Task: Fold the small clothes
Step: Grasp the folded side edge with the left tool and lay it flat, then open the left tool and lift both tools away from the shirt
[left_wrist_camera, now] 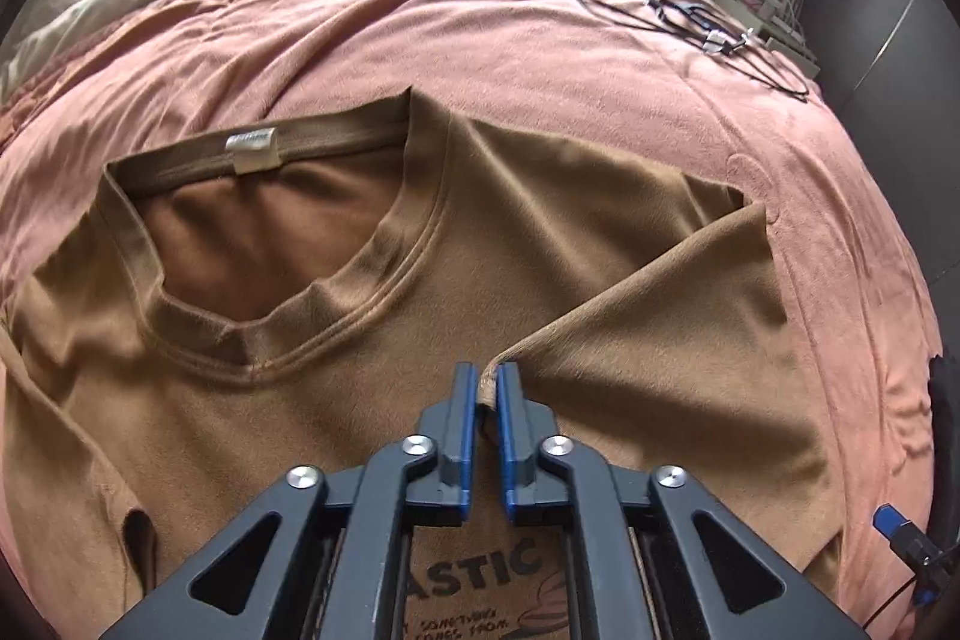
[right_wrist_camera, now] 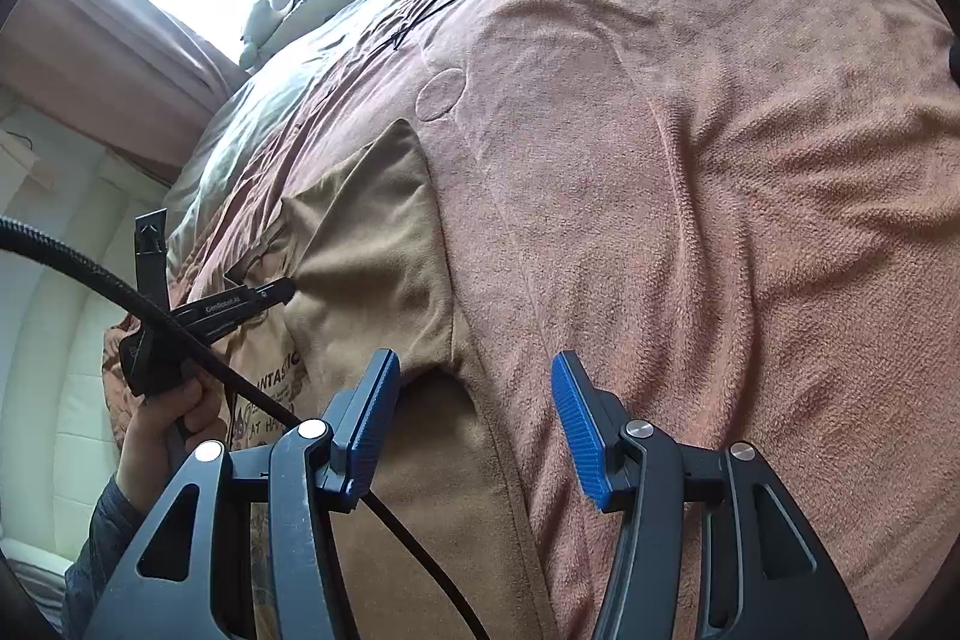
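Left claw (left_wrist_camera: 487,382) pinched the sleeve (left_wrist_camera: 660,316) of the shirt (left_wrist_camera: 336,400) on the bed (left_wrist_camera: 540,58); right claw (right_wrist_camera: 474,412) hung open

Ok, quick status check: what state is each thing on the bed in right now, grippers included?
Left gripper: shut on a fold of the T-shirt.
Right gripper: open, holding nothing.
T-shirt: face up, one sleeve folded inward.
Blanket: spread, wrinkled.
Cables: loose on the blanket.
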Action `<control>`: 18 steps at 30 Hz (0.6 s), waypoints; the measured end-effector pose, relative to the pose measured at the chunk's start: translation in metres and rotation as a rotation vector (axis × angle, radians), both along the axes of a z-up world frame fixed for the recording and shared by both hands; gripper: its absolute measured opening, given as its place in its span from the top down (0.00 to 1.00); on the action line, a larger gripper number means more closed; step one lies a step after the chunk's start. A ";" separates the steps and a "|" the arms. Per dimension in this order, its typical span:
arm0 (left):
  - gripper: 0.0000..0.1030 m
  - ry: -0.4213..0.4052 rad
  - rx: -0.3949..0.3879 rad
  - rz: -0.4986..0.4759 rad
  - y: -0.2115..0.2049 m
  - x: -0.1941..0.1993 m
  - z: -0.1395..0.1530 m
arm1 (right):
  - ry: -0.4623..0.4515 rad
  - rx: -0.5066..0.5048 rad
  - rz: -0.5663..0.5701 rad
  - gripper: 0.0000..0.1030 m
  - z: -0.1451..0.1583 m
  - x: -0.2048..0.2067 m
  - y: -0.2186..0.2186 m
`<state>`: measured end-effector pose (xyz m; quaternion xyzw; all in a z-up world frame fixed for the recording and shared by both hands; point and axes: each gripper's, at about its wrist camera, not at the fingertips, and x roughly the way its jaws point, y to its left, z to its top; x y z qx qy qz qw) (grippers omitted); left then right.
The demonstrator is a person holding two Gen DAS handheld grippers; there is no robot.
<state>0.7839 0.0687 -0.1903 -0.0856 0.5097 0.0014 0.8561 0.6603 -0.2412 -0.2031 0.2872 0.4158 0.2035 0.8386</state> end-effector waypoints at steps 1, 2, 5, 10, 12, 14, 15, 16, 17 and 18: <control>0.87 0.008 -0.001 0.007 0.001 -0.001 0.000 | -0.006 -0.002 0.004 0.51 0.001 0.000 0.001; 0.86 0.012 -0.007 0.012 0.002 -0.004 0.000 | -0.011 -0.006 0.010 0.51 0.001 0.000 0.003; 0.81 0.016 -0.042 0.005 0.002 -0.013 0.003 | -0.018 -0.024 0.026 0.51 0.002 0.001 0.009; 0.64 0.002 -0.070 -0.004 -0.003 -0.028 0.008 | -0.023 -0.045 0.038 0.51 0.002 0.002 0.017; 0.60 0.007 -0.067 -0.012 -0.008 -0.028 0.008 | -0.018 -0.045 0.034 0.51 0.002 0.002 0.016; 0.58 0.019 -0.068 -0.024 -0.013 -0.026 0.005 | -0.019 -0.046 0.029 0.51 0.002 0.001 0.015; 0.58 0.029 -0.062 -0.031 -0.016 -0.024 0.002 | -0.019 -0.050 0.026 0.51 0.002 0.002 0.014; 0.58 0.043 -0.049 -0.038 -0.020 -0.023 -0.002 | -0.018 -0.055 0.022 0.51 0.001 0.002 0.013; 0.58 0.061 -0.030 -0.046 -0.023 -0.021 -0.006 | -0.016 -0.059 0.017 0.51 0.000 0.004 0.012; 0.58 0.081 -0.003 -0.052 -0.026 -0.019 -0.012 | -0.014 -0.063 0.015 0.51 0.000 0.005 0.013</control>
